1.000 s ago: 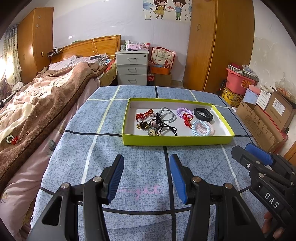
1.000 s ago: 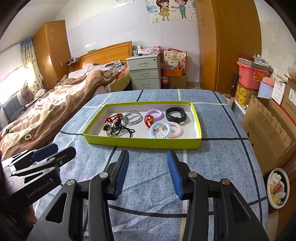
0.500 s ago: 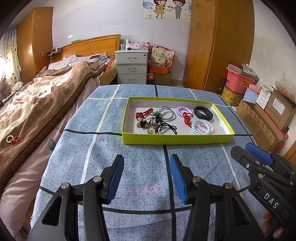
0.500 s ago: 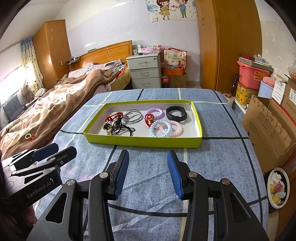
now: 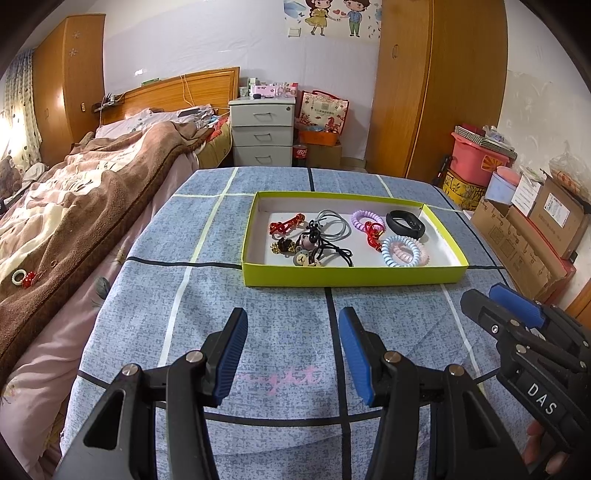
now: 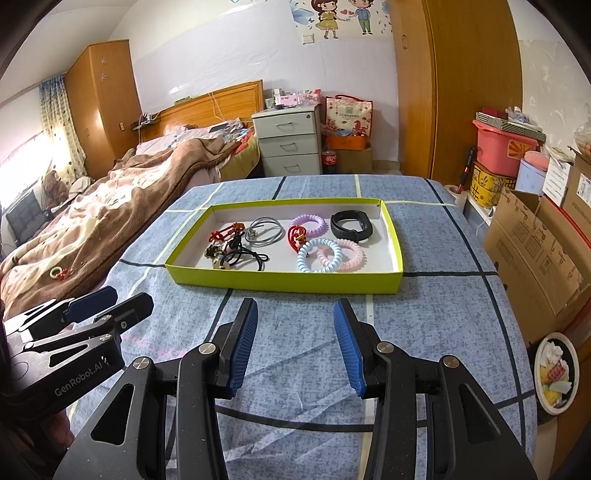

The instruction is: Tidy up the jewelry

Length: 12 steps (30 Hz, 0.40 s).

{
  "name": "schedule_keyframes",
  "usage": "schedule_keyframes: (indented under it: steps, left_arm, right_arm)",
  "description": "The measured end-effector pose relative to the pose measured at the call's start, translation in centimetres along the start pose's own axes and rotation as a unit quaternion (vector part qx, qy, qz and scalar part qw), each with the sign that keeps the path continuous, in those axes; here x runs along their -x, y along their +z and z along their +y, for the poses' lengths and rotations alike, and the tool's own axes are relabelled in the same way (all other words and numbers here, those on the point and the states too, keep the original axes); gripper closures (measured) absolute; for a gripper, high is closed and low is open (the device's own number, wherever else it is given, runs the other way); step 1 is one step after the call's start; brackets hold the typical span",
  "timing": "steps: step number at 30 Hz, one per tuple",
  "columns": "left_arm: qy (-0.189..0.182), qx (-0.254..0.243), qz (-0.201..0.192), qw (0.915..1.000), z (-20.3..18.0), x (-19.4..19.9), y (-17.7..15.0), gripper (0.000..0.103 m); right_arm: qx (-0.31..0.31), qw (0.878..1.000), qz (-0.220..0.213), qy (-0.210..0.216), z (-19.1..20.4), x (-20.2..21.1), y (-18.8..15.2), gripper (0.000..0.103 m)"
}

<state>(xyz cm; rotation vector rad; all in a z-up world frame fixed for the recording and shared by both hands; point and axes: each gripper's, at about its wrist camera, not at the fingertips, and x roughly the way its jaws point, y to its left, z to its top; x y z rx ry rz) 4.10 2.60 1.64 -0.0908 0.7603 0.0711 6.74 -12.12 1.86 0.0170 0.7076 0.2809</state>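
1. The left tool is wide open and holds nothing.
2. The right tool is wide open too, with nothing in it.
3. Both hang over the blue worktop, near the green tray.
4. The hair ties and black band lie inside that tray.

A bedroom with white walls: a wooden-headboard bed under a rumpled brown blanket lines one side, beside a grey three-drawer nightstand. Tall orange-brown wooden wardrobes stand at both ends of the far wall, under a cartoon couple wall sticker. Daylight glows through a patterned curtain. Brown cardboard boxes crowd the opposite side.
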Motion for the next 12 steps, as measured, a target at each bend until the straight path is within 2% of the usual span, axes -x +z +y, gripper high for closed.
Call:
schedule_keyframes:
  steps: [12]
  left_arm:
    - [-0.005,-0.002,0.003,1.0,-0.43,0.28,-0.13,0.05]
  right_arm:
    - [0.001,1.0,0.001,0.001,0.06,-0.1,-0.05,0.059]
